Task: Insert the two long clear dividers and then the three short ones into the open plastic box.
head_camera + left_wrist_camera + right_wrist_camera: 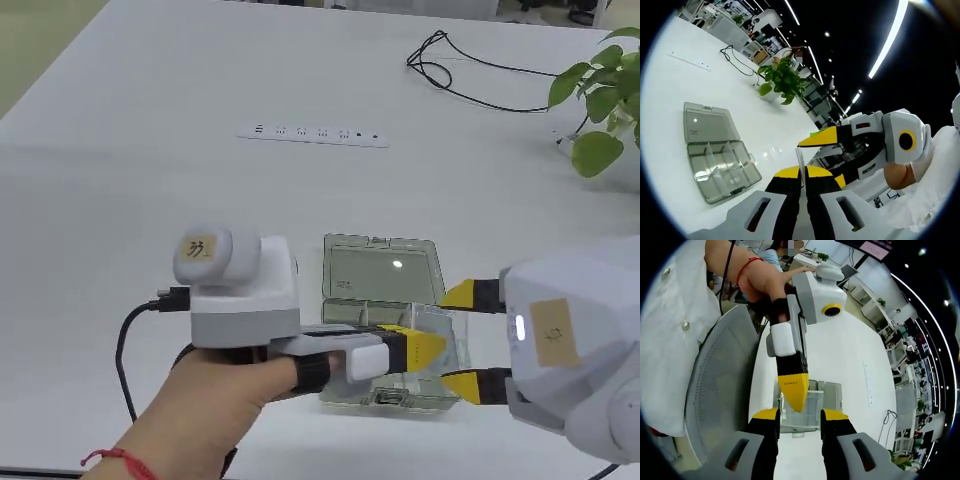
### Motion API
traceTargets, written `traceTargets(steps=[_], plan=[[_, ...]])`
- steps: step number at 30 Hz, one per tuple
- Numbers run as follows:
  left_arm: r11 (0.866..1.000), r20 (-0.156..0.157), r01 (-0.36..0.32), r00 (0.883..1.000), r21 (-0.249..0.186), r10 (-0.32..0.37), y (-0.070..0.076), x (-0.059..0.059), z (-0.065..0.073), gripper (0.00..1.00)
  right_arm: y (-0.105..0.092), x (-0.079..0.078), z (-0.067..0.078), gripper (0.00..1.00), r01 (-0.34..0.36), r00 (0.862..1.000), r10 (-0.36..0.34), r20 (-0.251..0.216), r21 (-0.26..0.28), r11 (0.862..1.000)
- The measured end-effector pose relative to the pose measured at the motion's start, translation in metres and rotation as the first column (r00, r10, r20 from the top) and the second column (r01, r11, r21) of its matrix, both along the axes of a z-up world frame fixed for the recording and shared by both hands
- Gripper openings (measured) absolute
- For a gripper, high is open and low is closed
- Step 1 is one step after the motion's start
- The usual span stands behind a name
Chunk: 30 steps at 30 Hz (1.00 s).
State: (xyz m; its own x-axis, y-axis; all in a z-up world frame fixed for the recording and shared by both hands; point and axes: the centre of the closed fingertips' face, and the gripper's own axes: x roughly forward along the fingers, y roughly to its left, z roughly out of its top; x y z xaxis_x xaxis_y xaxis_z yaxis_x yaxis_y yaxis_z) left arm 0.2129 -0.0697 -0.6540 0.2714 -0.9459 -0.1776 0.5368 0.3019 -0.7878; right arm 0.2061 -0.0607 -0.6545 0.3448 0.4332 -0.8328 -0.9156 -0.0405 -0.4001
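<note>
The open clear plastic box (pixel 395 398) lies near the table's front edge, its lid (pixel 380 268) folded back flat. In the left gripper view the box (pixel 715 156) shows clear dividers standing inside. A hand holds my left gripper (pixel 420 345) just above the box. Its yellow-tipped jaws are shut on a thin clear divider (pixel 800 165), which stands upright between them. My right gripper (pixel 470 340) faces it from the right, jaws open, one on each side of the left gripper's tip (pixel 794 390). Nothing sits between the right gripper's fingers (pixel 766 416).
A white power strip (pixel 312 133) lies further back on the table. A black cable (pixel 450 75) loops at the back right, beside a green plant (pixel 598 100). A grey mesh chair (pixel 725 380) stands off the table's near side.
</note>
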Motion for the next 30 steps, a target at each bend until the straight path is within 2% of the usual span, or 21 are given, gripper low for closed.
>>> traceTargets(steps=[5, 14, 17, 20, 21, 24, 27, 29, 30], plan=[[1.0, -0.015, -0.015, 1.0, -0.008, 0.014, 0.0, 0.001, 0.001, 0.0, 0.0, 0.001, 0.0, 0.33, -0.005, 1.0, 0.005, 0.008, -0.005, 1.0], [0.999, -0.02, -0.036, 0.999, -0.014, 0.036, 0.001, 0.003, 0.001, 0.0, 0.0, 0.005, 0.002, 0.33, 0.007, 1.0, -0.007, 0.011, 0.001, 1.0], [0.999, -0.015, -0.042, 0.999, -0.008, 0.042, 0.004, 0.004, 0.0, 0.0, 0.001, 0.006, 0.006, 0.34, 0.019, 1.0, -0.019, -0.001, 0.027, 0.999], [0.999, 0.004, -0.046, 0.999, 0.001, 0.046, 0.007, 0.006, 0.0, 0.0, 0.0, 0.007, 0.011, 0.34, 0.035, 0.999, -0.033, -0.026, 0.069, 0.997], [0.999, 0.018, -0.043, 0.999, 0.008, 0.043, 0.009, 0.006, -0.001, 0.0, 0.0, 0.008, 0.014, 0.34, 0.05, 0.998, -0.045, -0.05, 0.099, 0.994], [0.999, 0.073, -0.024, 0.997, 0.025, 0.022, 0.011, 0.004, -0.001, 0.0, -0.002, 0.012, 0.019, 0.34, 0.065, 0.995, -0.054, -0.079, 0.139, 0.988], [0.999, 0.154, 0.008, 0.988, 0.045, -0.015, 0.011, -0.001, 0.0, 0.0, -0.002, 0.016, 0.028, 0.34, 0.109, 0.986, -0.077, -0.147, 0.224, 0.968], [0.999, 0.17, 0.022, 0.985, 0.049, -0.03, 0.009, -0.004, 0.001, 0.0, -0.003, 0.018, 0.032, 0.34, 0.121, 0.981, -0.075, -0.18, 0.258, 0.958], [0.998, 0.221, 0.033, 0.974, 0.056, -0.045, 0.009, -0.004, 0.002, 0.0, -0.002, 0.019, 0.035, 0.34, 0.128, 0.976, -0.07, -0.205, 0.286, 0.95]])
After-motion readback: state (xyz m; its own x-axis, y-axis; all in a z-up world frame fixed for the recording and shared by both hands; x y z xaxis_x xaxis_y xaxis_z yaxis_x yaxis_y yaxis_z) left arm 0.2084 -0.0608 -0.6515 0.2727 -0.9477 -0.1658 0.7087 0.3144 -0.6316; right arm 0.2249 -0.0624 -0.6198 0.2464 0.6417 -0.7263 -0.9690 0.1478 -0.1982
